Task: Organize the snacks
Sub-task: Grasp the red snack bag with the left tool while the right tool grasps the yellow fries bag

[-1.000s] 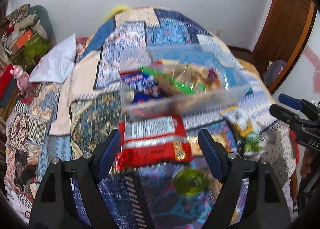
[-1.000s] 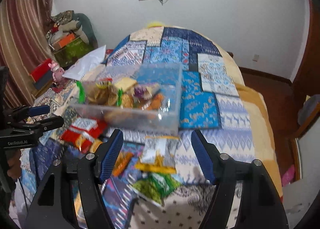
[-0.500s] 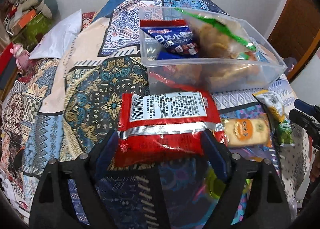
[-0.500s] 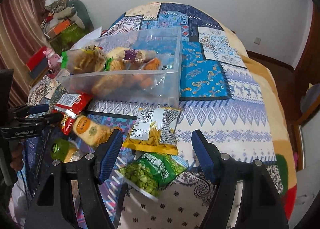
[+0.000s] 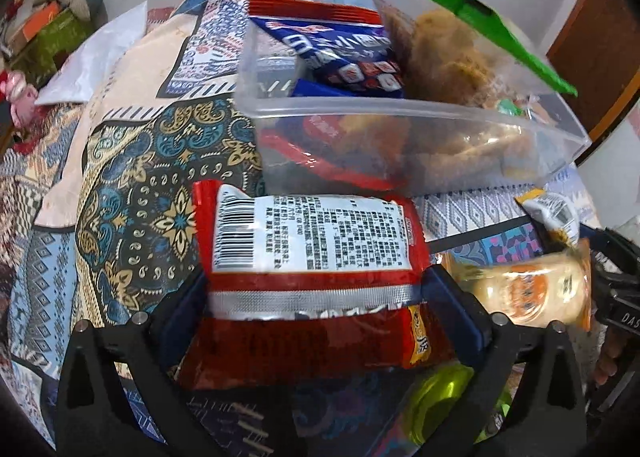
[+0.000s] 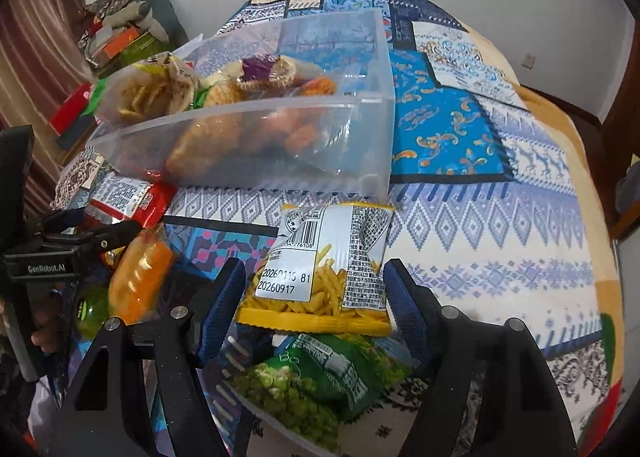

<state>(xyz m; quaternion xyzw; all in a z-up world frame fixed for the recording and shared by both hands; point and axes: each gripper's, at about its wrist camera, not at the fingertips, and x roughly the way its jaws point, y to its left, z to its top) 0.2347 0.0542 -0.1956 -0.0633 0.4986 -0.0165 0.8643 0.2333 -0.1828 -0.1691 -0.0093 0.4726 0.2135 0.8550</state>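
Note:
A clear plastic bin [image 5: 400, 109] [image 6: 280, 129] holding several snack bags sits on the patterned bedspread. My left gripper [image 5: 316, 297] is open, its blue pads on either side of a red snack packet [image 5: 312, 237] lying label up in front of the bin. My right gripper [image 6: 312, 297] is open, its pads on either side of a yellow fries packet [image 6: 320, 269]. A green pea packet [image 6: 316, 381] lies just below it. An orange cracker pack [image 5: 528, 289] [image 6: 140, 277] lies between the two grippers.
A green round item [image 5: 440, 405] lies near the left gripper's right finger. A white pillow [image 5: 96, 57] and piled boxes [image 6: 120, 41] are at the far left. A wooden door [image 5: 588, 41] is at the right.
Both grippers moved down and forward. The left now straddles the red packet and the right now straddles the yellow fries packet. The bin looms closer.

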